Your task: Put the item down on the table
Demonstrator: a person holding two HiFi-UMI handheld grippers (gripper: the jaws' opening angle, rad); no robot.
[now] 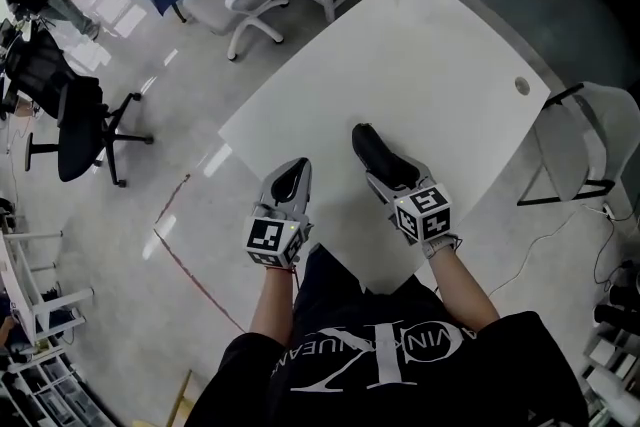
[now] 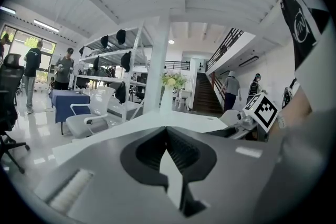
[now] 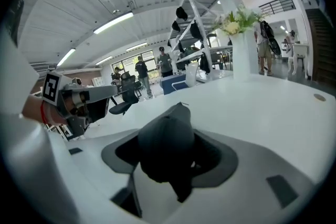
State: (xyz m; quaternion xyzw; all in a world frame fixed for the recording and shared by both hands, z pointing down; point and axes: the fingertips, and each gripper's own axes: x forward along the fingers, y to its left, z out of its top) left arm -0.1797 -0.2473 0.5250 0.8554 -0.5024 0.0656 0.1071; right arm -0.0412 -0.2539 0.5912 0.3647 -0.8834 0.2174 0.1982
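Just over the white tabletop (image 1: 430,65), the right hand-held gripper (image 1: 385,170) clamps a dark, rounded item (image 1: 370,147) between its jaws, close to the near edge; whether it already touches the surface cannot be told. Matte and bulging, the item looks soft and light, likelier to sag than to slip, so a hold across its middle seems sound. The left hand-held gripper (image 1: 290,180) hovers alongside, jaws together and empty.
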